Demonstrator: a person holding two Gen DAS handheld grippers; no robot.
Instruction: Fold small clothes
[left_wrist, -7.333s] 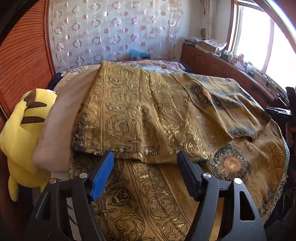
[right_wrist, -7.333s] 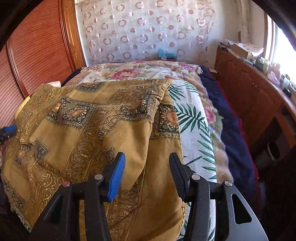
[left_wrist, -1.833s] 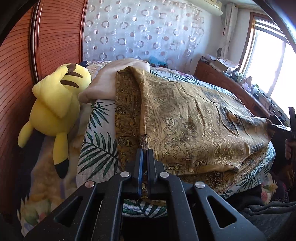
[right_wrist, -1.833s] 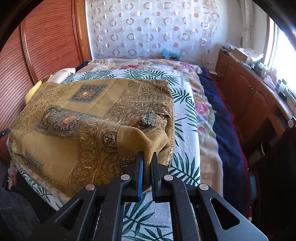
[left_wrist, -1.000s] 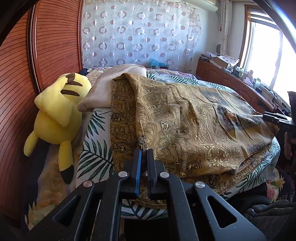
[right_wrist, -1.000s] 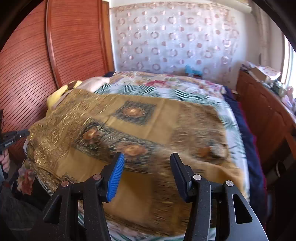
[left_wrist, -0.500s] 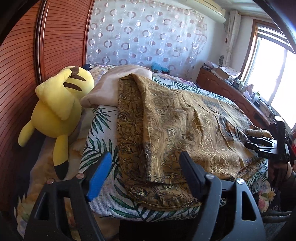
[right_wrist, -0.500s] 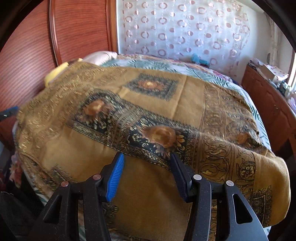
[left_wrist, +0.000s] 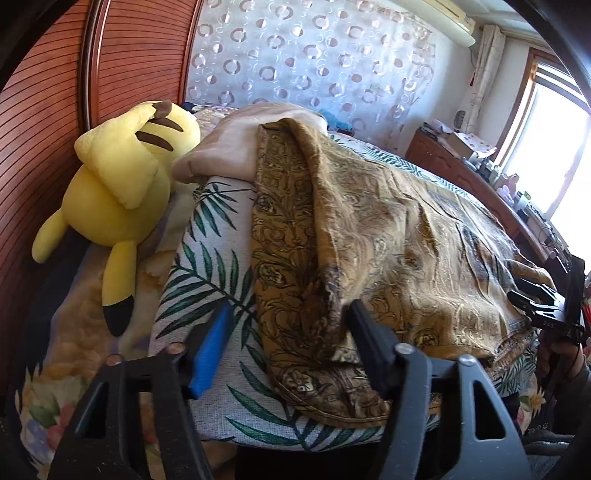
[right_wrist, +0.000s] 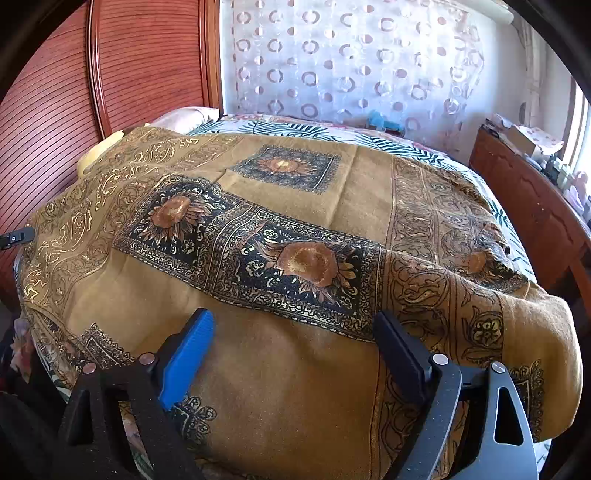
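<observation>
A mustard-gold patterned cloth (left_wrist: 388, 251) lies folded in layers across the bed; its near left corner hangs over the bed's front edge. In the right wrist view the same cloth (right_wrist: 295, 236) fills the frame, with dark sunflower panels. My left gripper (left_wrist: 288, 332) is open and empty, its jaws either side of the cloth's near folded corner. My right gripper (right_wrist: 291, 343) is open and empty, just above the cloth's near part. The right gripper also shows at the far right of the left wrist view (left_wrist: 546, 306).
A yellow plush toy (left_wrist: 122, 199) lies at the bed's left beside a beige pillow (left_wrist: 236, 144). The bedsheet (left_wrist: 207, 266) has a palm-leaf print. A wooden headboard (right_wrist: 92, 88) stands on the left, a wooden cabinet (right_wrist: 535, 206) on the right, a curtain behind.
Both grippers have let go of the cloth: the right opened about a second ago, the left half a second ago. Since then both have moved closer to the cloth.
</observation>
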